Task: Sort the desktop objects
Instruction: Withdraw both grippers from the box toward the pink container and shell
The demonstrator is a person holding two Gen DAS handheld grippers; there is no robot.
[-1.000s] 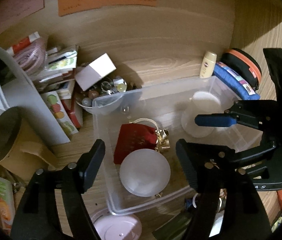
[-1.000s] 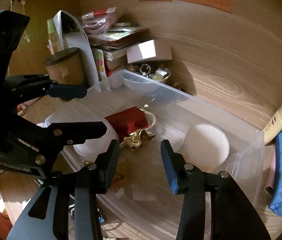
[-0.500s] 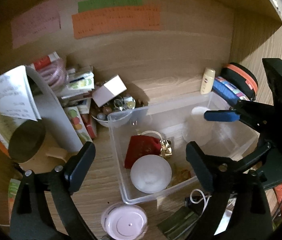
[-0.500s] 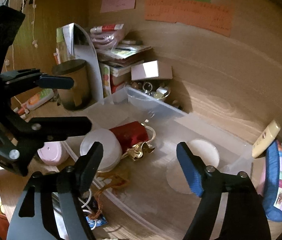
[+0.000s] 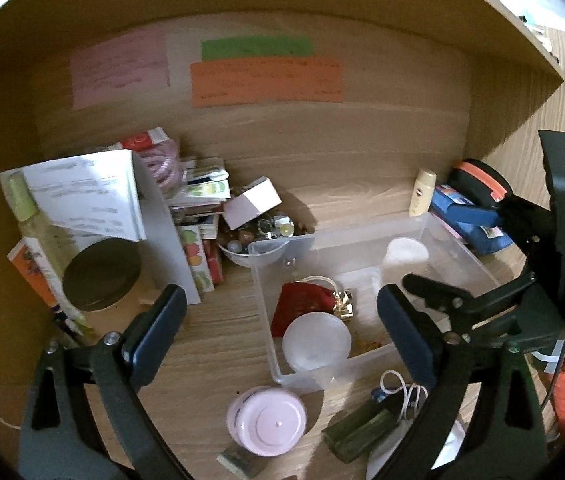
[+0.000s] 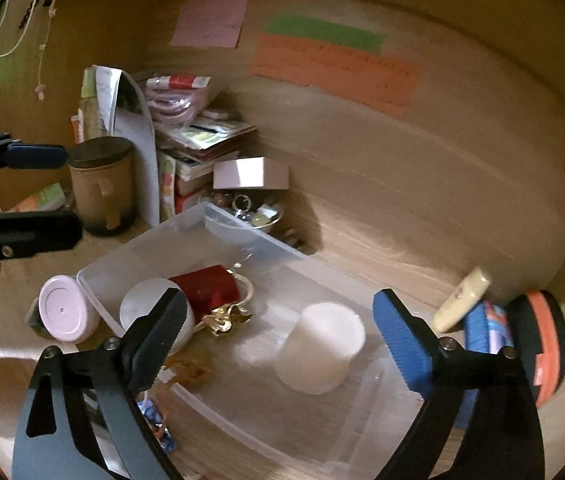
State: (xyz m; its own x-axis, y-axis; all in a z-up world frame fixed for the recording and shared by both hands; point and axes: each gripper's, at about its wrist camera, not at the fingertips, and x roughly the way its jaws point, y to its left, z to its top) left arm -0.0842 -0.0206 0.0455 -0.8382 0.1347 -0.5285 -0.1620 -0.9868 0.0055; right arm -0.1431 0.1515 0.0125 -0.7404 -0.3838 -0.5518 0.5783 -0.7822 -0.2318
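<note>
A clear plastic bin [image 5: 458, 240] [image 6: 210, 220] stands on the wooden desk. It holds a red pouch [image 5: 302, 304] [image 6: 206, 290] with a gold trinket [image 5: 344, 304] [image 6: 226, 318], a white round lid [image 5: 316, 342] [image 6: 142, 308] and a white cup [image 5: 406, 250] [image 6: 322, 346]. My left gripper [image 5: 282, 336] is open, empty and raised above the bin's near end. My right gripper [image 6: 282, 332] is open, empty and raised above the bin's middle. A pink round jar [image 5: 268, 420] [image 6: 64, 314] sits on the desk just outside the bin.
A brown canister [image 5: 100, 276] [image 6: 100, 184], papers and small boxes crowd the back left. A bowl of trinkets [image 5: 256, 240] [image 6: 254, 210] with a white box [image 5: 252, 202] stands behind the bin. A cream tube [image 5: 422, 192], a blue pouch [image 5: 462, 216] and an orange-rimmed case [image 6: 542, 340] lie right.
Both grippers have pulled back and up from the bin and opened wider. More of the desk and the wall notes show now.
</note>
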